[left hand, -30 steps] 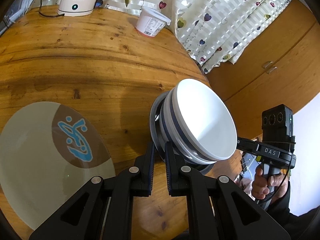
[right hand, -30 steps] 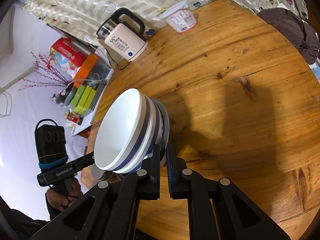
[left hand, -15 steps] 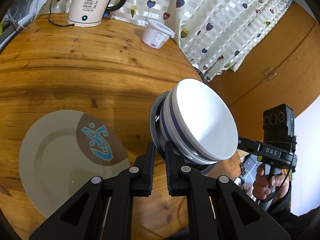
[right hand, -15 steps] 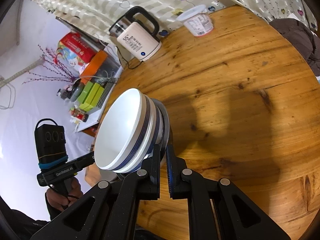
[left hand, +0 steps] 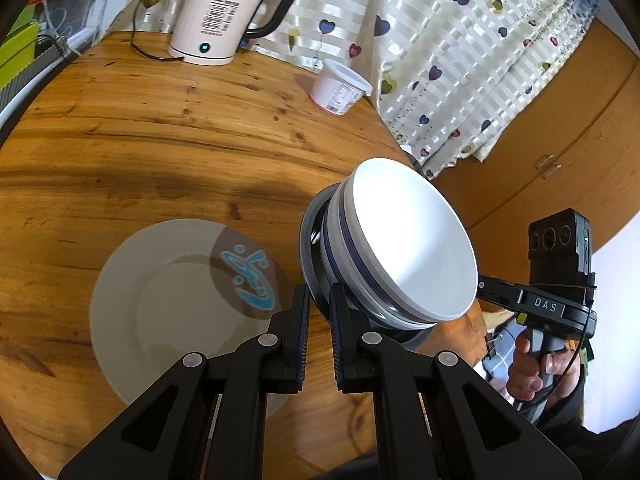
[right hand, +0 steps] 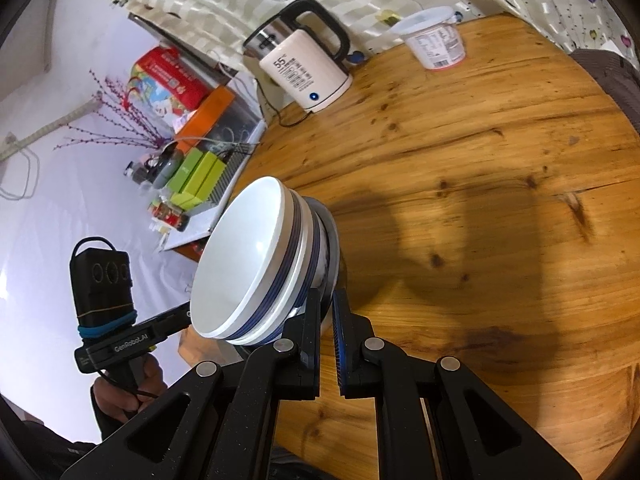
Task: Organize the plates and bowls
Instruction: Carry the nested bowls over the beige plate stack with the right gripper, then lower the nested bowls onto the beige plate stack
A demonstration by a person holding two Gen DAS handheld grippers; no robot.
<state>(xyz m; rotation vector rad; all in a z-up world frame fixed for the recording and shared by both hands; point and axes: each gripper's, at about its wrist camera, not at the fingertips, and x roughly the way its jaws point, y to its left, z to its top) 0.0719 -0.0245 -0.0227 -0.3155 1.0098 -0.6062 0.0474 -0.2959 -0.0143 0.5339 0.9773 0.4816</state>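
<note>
The left tool point(left hand: 318, 304) and right tool point(right hand: 326, 308) are each clamped on opposite rims of a dark plate point(left hand: 308, 248) carrying stacked white bowls point(left hand: 412, 240), held tilted above the tabletop point(left hand: 160, 140); a grey plate point(left hand: 168, 304) lies below beside the left tool; a kettle point(left hand: 218, 16) and a tub point(left hand: 340, 88) stand well apart.

Stacked bowls point(left hand: 408, 240) on a dark plate's point(left hand: 310, 256) rim between left gripper point(left hand: 318, 300) fingers point(left hand: 298, 320).
</note>
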